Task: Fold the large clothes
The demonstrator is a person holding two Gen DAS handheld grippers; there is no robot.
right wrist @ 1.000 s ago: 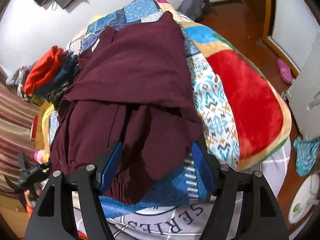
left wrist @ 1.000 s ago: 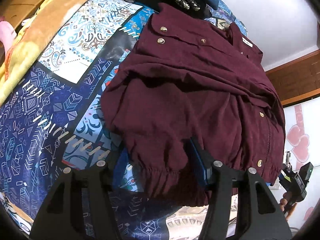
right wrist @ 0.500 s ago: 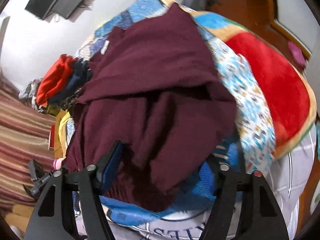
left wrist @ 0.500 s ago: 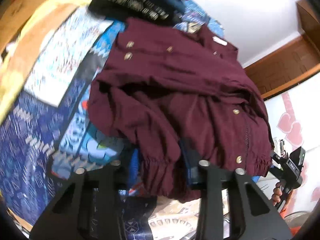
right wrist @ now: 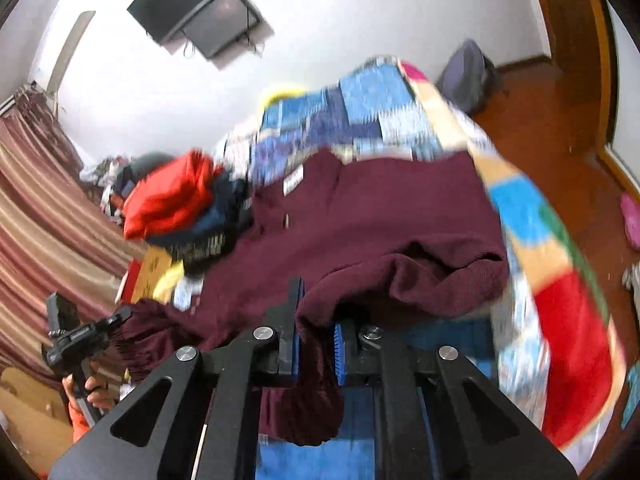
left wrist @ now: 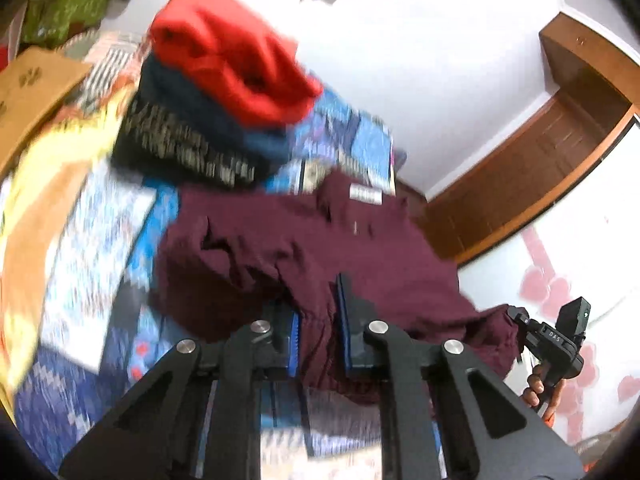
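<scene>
The maroon shirt (left wrist: 360, 256) lies on the patchwork bedspread (left wrist: 92, 240), its collar and white neck label toward the far end of the bed, while its near hem is gathered up off the cover. In the left wrist view the left gripper (left wrist: 318, 336) has its blue-padded jaws drawn close together, with a bunch of the ribbed hem caught between them; the cloth hangs in a fold below the pads. In the right wrist view the right gripper (right wrist: 316, 344) is likewise nearly closed on a bunched strip of the same hem, which droops down between the two fingers, and the shirt (right wrist: 380, 232) rises in a rumpled hump just beyond it. Each camera also catches the other tool at the edge of the shirt: the right one sits at the lower right of the left view, held in a bare hand (left wrist: 538, 390). Both views are blurred. Just beyond the collar, at the left side of the bed, stands a stack of folded clothes (left wrist: 208, 92), a red one on top of dark ones. Behind it is a white wall with a mounted television (right wrist: 204, 4). A striped curtain (right wrist: 44, 208) hangs to the left, and a wooden floor (right wrist: 548, 120) shows to the right of the bed.
</scene>
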